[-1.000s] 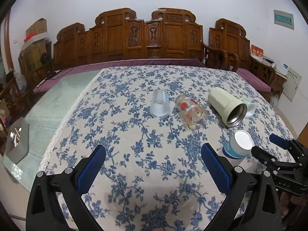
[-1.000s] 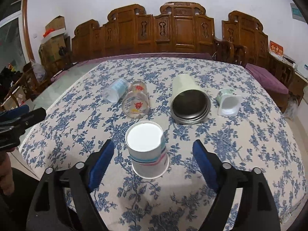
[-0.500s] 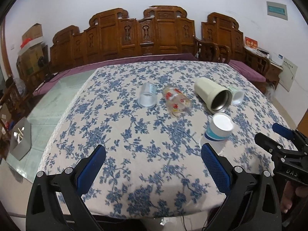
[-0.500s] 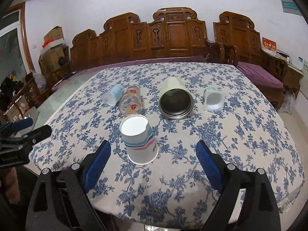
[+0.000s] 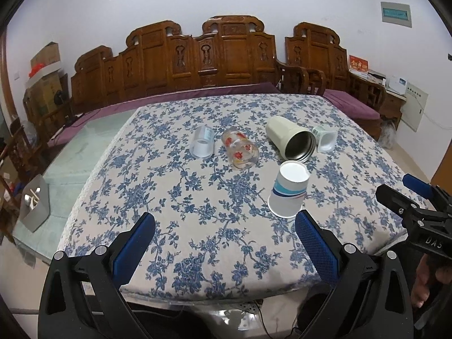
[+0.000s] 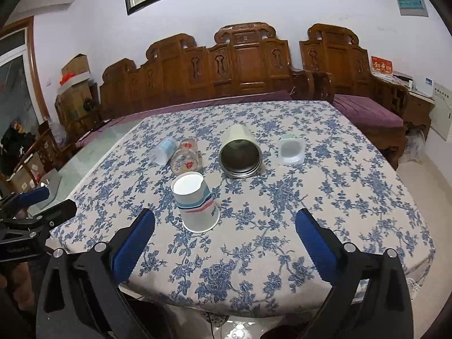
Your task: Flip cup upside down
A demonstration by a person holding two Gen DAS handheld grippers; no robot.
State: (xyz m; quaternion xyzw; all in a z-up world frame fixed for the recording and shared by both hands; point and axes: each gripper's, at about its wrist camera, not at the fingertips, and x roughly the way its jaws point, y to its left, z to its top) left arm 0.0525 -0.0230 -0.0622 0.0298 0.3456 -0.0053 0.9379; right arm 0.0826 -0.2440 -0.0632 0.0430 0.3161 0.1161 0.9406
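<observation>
Tablecloth (image 5: 197, 197) in blue floral print covers your table, with carved wooden benches (image 5: 203, 56) behind. The paper cup (image 5: 289, 188) stands upside down near the front edge. Your left hand-held gripper (image 5: 226, 243) and right hand-held gripper (image 6: 226, 240) both gape empty. "DAS" marks one body.

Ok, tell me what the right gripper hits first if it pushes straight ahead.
Probably the tablecloth: the open right gripper is aimed just right of the upside-down paper cup, so its left jaw might brush that. Depth is unclear.
</observation>
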